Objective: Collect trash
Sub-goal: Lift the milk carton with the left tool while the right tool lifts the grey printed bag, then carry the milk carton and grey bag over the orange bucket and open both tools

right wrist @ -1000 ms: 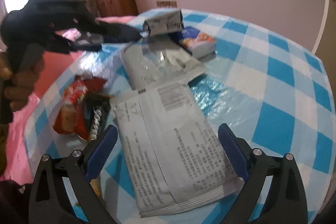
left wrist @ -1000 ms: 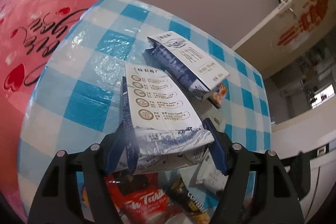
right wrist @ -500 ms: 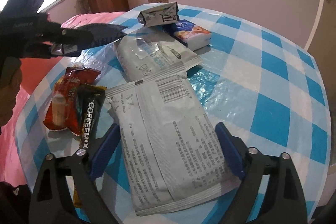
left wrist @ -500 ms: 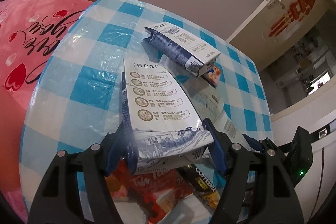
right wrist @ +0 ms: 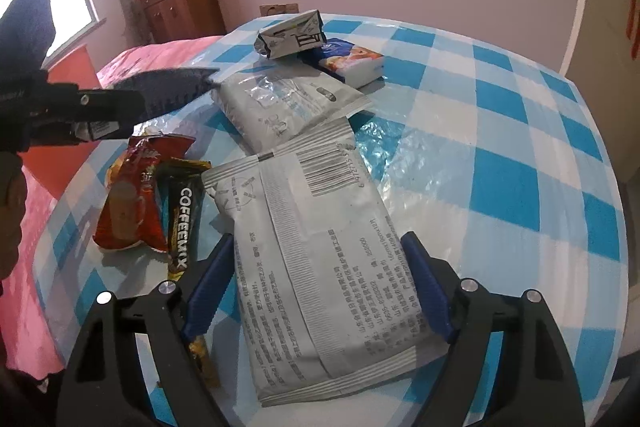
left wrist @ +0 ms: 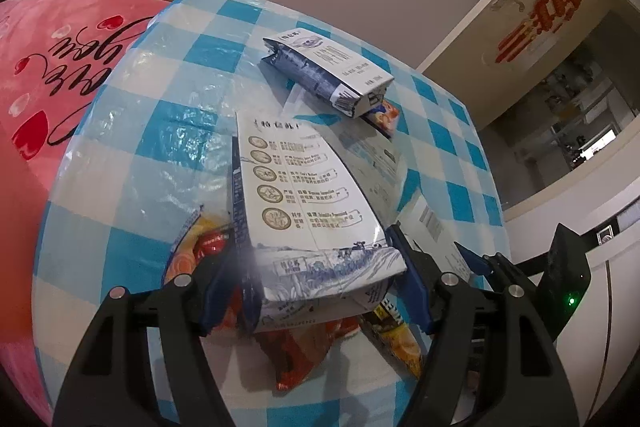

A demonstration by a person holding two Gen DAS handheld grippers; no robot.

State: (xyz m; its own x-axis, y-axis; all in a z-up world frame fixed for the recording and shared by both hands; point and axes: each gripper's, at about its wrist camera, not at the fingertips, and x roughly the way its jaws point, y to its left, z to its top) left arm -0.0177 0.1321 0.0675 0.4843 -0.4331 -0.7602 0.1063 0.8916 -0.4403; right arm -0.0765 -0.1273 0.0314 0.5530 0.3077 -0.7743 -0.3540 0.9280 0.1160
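My left gripper [left wrist: 316,279] is shut on a white and blue milk carton [left wrist: 304,203] and holds it above the checked table [left wrist: 132,187]. From the right wrist view the carton shows edge-on as a dark wedge [right wrist: 176,91]. My right gripper [right wrist: 320,287] is open, its fingers on either side of a flat grey wet-wipes pack [right wrist: 320,247] that lies on the table. A second milk carton [left wrist: 328,71] lies at the far side, also in the right wrist view [right wrist: 292,35].
A red snack wrapper [right wrist: 128,195] and a black coffee sachet [right wrist: 182,223] lie left of the grey pack. Another grey pouch [right wrist: 288,107] and a blue and white tissue pack [right wrist: 348,61] lie farther back. A pink bed [left wrist: 52,75] borders the table.
My left gripper has pulled back and up with the carton, so more of the table and the red wrapper shows. My right gripper has moved forward around the grey pack.
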